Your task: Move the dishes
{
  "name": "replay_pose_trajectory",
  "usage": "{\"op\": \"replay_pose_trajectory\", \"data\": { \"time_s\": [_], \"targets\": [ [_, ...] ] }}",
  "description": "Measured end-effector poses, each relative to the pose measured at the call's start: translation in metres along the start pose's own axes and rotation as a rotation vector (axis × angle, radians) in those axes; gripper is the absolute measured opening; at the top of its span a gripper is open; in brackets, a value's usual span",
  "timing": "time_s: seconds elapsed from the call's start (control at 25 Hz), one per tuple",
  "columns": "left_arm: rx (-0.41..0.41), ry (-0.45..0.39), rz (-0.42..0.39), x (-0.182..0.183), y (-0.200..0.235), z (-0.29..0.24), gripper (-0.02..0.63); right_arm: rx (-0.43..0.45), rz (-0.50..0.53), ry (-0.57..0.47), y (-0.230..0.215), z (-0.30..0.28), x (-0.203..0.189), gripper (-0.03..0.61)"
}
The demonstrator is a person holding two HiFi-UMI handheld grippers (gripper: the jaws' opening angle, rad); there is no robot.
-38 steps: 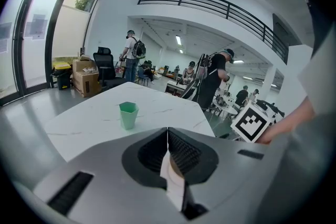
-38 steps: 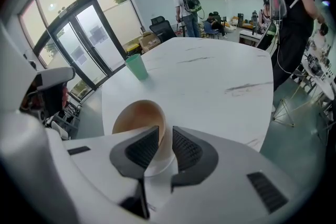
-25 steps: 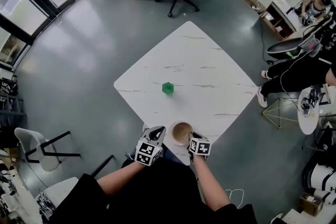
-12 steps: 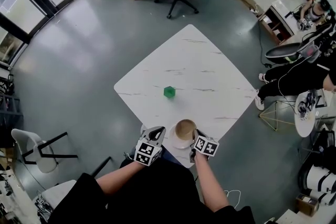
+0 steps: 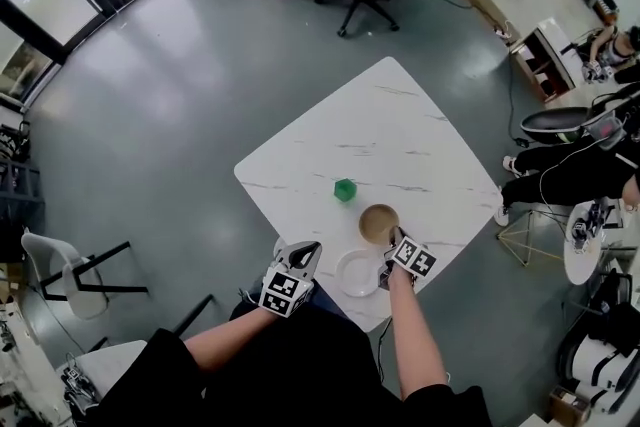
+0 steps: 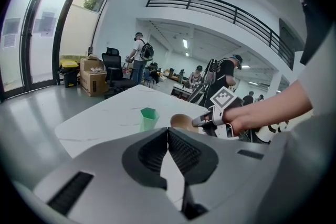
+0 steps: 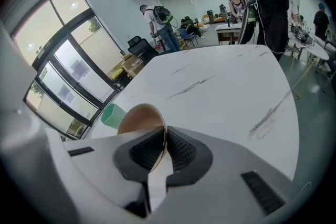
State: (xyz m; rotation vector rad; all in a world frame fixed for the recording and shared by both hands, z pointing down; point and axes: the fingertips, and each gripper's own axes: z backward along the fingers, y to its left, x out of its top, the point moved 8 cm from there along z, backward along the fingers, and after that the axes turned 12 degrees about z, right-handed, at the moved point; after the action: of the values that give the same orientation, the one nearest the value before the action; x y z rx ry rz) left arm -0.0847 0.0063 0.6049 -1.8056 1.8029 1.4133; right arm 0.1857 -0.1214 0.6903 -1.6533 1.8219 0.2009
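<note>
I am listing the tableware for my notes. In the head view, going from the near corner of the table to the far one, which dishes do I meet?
Nearest first: white plate → brown bowl, gripped at its rim by the right hand-held gripper → green cup.

Seen from above, the right arm [image 5: 412, 340] reaches forward, bare from the elbow. Its right gripper [image 5: 393, 240] is angled up and to the left, with jaws pinched on the rim of a brown bowl [image 5: 378, 223]. The left arm [image 5: 222, 342] is bent and held close to the body. The left gripper [image 5: 303, 253] points forward with its jaws pressed together and nothing between them.
</note>
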Motion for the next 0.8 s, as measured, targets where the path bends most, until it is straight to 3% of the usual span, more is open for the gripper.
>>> {"op": "replay_pose_trajectory", "data": {
  "time_s": [0.48, 0.8],
  "targets": [
    [0.004, 0.026, 0.020, 0.014, 0.021, -0.007, 0.017, -0.018, -0.052, 0.015, -0.002, -0.049, 0.033, 0.034],
    [-0.016, 0.054, 0.008, 0.016, 0.036, -0.012, 0.017, -0.039, -0.032, 0.034, -0.005, -0.057, 0.035, 0.034]
  ]
}}
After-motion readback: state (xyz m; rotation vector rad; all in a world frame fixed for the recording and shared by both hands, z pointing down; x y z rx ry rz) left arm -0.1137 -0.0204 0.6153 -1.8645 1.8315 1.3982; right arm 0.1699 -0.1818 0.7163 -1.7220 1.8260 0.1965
